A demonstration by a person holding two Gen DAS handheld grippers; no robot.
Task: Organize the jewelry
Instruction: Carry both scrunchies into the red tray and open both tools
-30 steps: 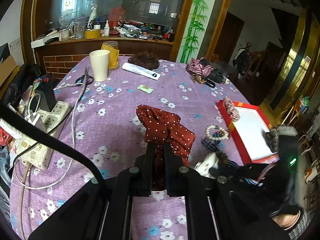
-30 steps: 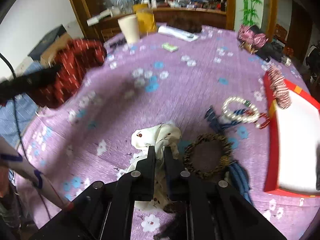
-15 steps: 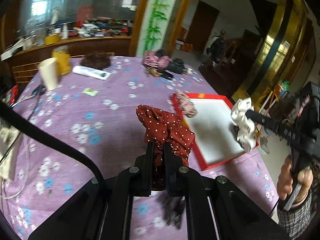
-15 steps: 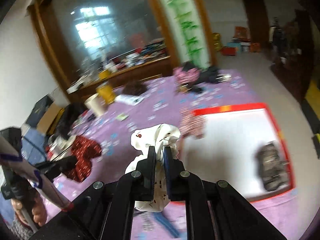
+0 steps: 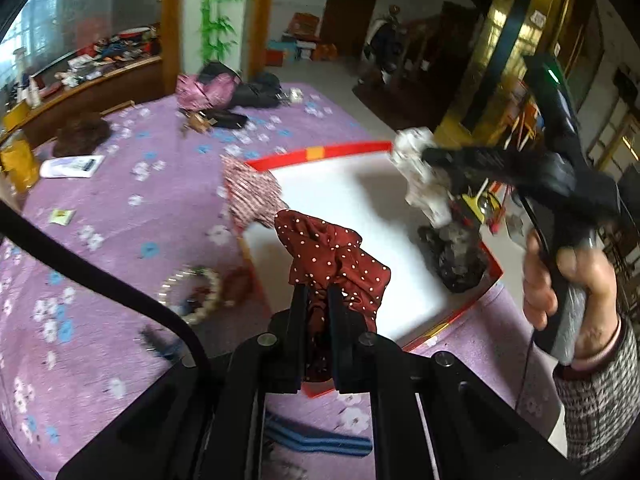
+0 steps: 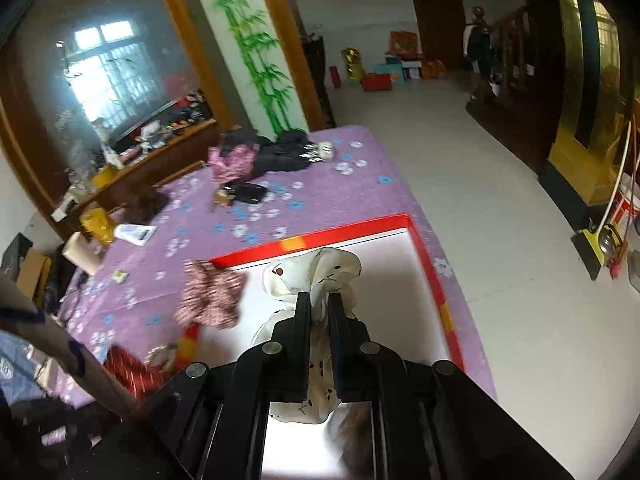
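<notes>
Two scrunchies are clamped in your grippers: your left gripper point(image 5: 318, 292) pinches the red polka-dot scrunchie point(image 5: 332, 252), your right gripper point(image 6: 319, 300) the cream scrunchie point(image 6: 316, 272). Both hang above the red-rimmed white tray point(image 6: 430, 264) ahead of the fingers.

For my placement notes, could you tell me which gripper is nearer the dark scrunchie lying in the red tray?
Right. The right gripper hangs just above the dark scrunchie; the left gripper is across the tray.

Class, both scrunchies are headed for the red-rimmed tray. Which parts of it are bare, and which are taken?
Bare: the white middle of the tray, between the pink patterned scrunchie on its left edge and the dark scrunchie by its right rim. Crowded: those two sides. Outside, a pearl bracelet lies near the left rim.
</notes>
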